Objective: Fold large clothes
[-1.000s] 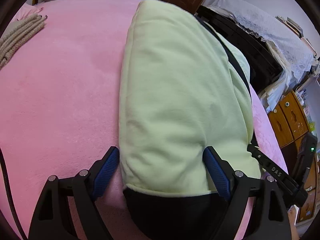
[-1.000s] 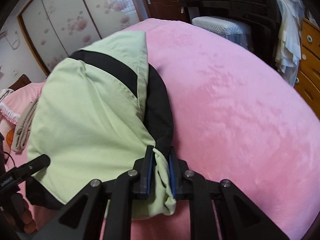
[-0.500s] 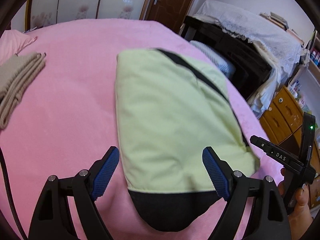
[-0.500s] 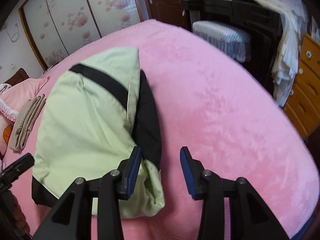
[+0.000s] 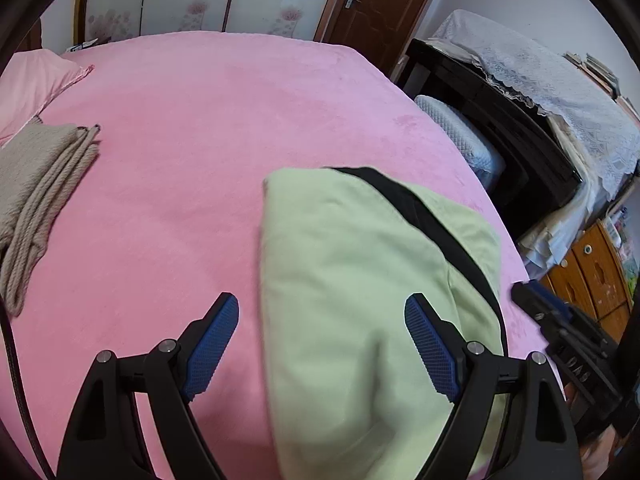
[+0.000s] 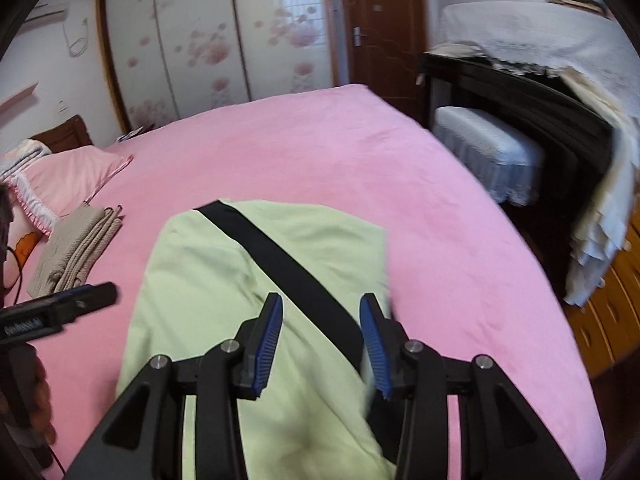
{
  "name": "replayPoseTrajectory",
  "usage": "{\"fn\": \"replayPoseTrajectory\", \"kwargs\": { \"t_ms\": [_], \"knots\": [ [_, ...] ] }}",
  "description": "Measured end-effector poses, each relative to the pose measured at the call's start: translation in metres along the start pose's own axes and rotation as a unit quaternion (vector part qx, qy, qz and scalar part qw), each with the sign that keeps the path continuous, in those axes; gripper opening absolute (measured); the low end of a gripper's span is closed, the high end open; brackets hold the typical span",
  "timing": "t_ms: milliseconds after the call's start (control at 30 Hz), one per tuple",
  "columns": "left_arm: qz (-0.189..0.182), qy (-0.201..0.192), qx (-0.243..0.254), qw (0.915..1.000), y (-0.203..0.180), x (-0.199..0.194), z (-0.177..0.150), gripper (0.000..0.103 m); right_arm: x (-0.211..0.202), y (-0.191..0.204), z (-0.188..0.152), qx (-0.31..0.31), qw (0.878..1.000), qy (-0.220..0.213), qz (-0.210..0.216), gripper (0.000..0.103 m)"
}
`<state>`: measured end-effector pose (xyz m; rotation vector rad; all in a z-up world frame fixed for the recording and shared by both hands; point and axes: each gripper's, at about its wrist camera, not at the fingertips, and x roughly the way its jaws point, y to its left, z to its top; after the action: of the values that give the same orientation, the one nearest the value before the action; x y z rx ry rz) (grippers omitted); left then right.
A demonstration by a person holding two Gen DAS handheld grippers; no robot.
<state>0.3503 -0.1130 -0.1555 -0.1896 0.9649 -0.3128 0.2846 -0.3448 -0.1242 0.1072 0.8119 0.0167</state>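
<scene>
A folded pale green garment [image 5: 360, 280] with a black diagonal stripe lies on the pink bed [image 5: 180, 160]. My left gripper [image 5: 320, 308] hovers above its near left part, wide open, with nothing pressed between the blue pads. In the right wrist view the same garment [image 6: 208, 280] lies flat below my right gripper [image 6: 321, 300]. That gripper stands open above the black stripe and touches no cloth. The garment's near end is hidden behind both grippers' frames.
A folded beige knit [image 5: 36, 184] lies at the bed's left, beside a pink pillow [image 6: 72, 176]. Dark furniture under a lace cover [image 5: 500, 128], a padded white stool [image 6: 484, 148] and wooden drawers [image 5: 592, 272] stand off the bed's right edge.
The right gripper let go of the garment's edge and opened. Both grippers rose and drew back, so the garment now looks smaller and lies free on the bed.
</scene>
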Motion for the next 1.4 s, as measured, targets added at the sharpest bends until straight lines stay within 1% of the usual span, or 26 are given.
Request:
{"fn": "replayPoseTrajectory", "kwargs": {
  "t_ms": [67, 133, 200, 267, 333, 433, 533, 600, 733, 833, 933, 1033, 1133, 1267, 1400],
  "knots": [
    [0.001, 0.006, 0.001, 1.0000, -0.006, 0.017, 0.003, 0.084, 0.023, 0.000, 0.005, 0.002, 1.000, 0.019, -0.001, 0.035],
    [0.011, 0.016, -0.001, 0.9998, -0.009, 0.035, 0.004, 0.084, 0.046, -0.005, 0.004, 0.006, 0.999, 0.046, -0.011, 0.025],
    [0.025, 0.032, -0.009, 0.9991, -0.007, 0.055, 0.001, 0.084, 0.071, -0.018, -0.002, 0.009, 0.997, 0.073, -0.038, 0.024],
    [0.014, 0.046, -0.029, 0.9984, 0.001, 0.073, -0.004, 0.085, 0.091, -0.032, -0.011, 0.017, 0.994, 0.098, -0.048, 0.023],
    [0.009, 0.052, -0.054, 0.9971, 0.007, 0.085, -0.007, 0.085, 0.102, -0.040, -0.018, 0.025, 0.992, 0.112, -0.051, 0.026],
    [0.004, 0.058, -0.073, 0.9956, 0.011, 0.095, -0.007, 0.088, 0.111, -0.041, -0.027, 0.012, 0.992, 0.111, -0.057, 0.027],
    [0.010, 0.057, -0.072, 0.9957, 0.009, 0.101, -0.011, 0.090, 0.118, -0.046, -0.036, 0.014, 0.993, 0.109, -0.052, 0.028],
    [0.012, 0.053, -0.067, 0.9963, 0.008, 0.103, -0.013, 0.091, 0.118, -0.049, -0.037, 0.020, 0.993, 0.106, -0.047, 0.028],
    [0.000, 0.059, -0.078, 0.9952, 0.015, 0.106, -0.014, 0.092, 0.116, -0.043, -0.035, 0.009, 0.992, 0.109, -0.058, 0.028],
    [0.011, 0.059, -0.057, 0.9966, 0.013, 0.100, -0.009, 0.092, 0.115, -0.041, -0.031, 0.006, 0.991, 0.115, -0.062, 0.028],
    [0.039, 0.048, -0.018, 0.9979, 0.001, 0.084, -0.004, 0.091, 0.108, -0.041, -0.027, 0.013, 0.991, 0.121, -0.065, 0.028],
    [0.044, 0.037, 0.005, 0.9984, -0.002, 0.061, 0.000, 0.091, 0.097, -0.038, -0.022, 0.023, 0.990, 0.123, -0.072, 0.029],
    [0.035, 0.031, 0.005, 0.9989, -0.005, 0.036, 0.000, 0.091, 0.080, -0.036, -0.019, 0.030, 0.988, 0.123, -0.085, 0.031],
    [0.021, 0.030, -0.005, 0.9993, -0.009, 0.004, 0.000, 0.092, 0.047, -0.038, -0.016, 0.048, 0.990, 0.112, -0.075, 0.031],
    [0.020, 0.021, 0.000, 0.9996, -0.020, -0.024, -0.010, 0.092, 0.012, -0.038, -0.010, 0.059, 0.992, 0.097, -0.059, 0.032]
  ]
}}
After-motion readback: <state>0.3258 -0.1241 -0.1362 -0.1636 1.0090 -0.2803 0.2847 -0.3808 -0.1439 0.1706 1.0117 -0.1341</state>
